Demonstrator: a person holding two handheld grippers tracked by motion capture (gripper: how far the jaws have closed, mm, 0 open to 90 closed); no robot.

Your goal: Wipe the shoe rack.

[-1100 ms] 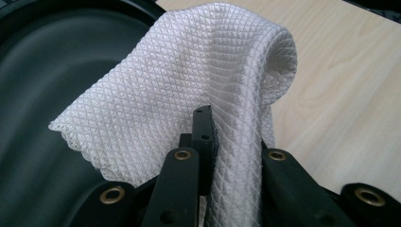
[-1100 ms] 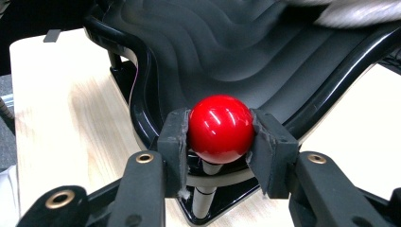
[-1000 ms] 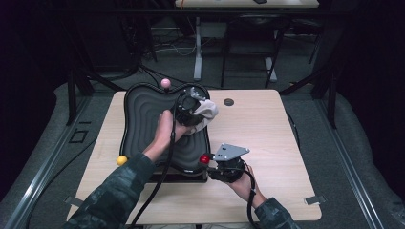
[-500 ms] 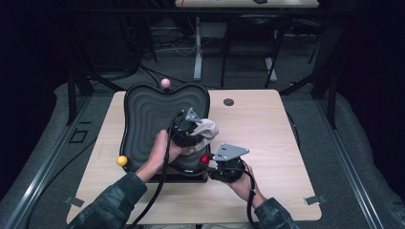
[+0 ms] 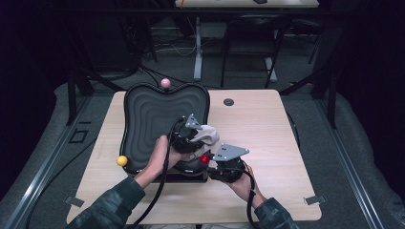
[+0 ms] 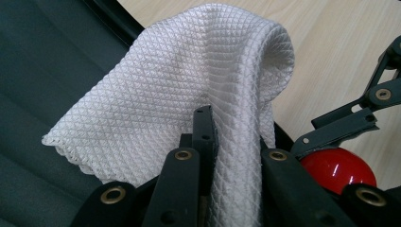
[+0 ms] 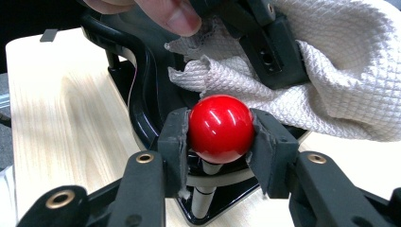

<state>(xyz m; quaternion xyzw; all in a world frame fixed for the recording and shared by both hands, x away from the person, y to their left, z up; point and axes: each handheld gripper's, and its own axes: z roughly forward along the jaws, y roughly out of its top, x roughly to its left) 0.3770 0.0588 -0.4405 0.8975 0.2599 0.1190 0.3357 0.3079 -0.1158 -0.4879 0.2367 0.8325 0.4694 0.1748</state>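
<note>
A black tray with a rippled surface [image 5: 148, 114] lies on the wooden table. Knobs stand on stalks at its edge: pink [image 5: 165, 83] at the far side, yellow [image 5: 122, 161] at the left, red [image 5: 204, 158] at the near right corner. My left gripper [image 5: 196, 142] is shut on a white waffle-weave cloth [image 5: 206, 135], held over the tray's near right part, just beside the red knob. In the left gripper view the cloth [image 6: 189, 80] drapes over my left gripper [image 6: 236, 142]. My right gripper [image 7: 220, 138] is shut on the red knob [image 7: 218, 118], with the cloth [image 7: 321, 90] just behind it.
A small dark round disc [image 5: 229, 102] sits on the table beyond the tray's right side. Bare tabletop [image 5: 267, 129] stretches to the right. Cables trail from both grippers toward the near edge. Dark floor, table legs and stands surround the table.
My left gripper has carried the cloth from the far right part of the tray toward the near right corner, close to the red knob. The right gripper has kept still on the knob.
</note>
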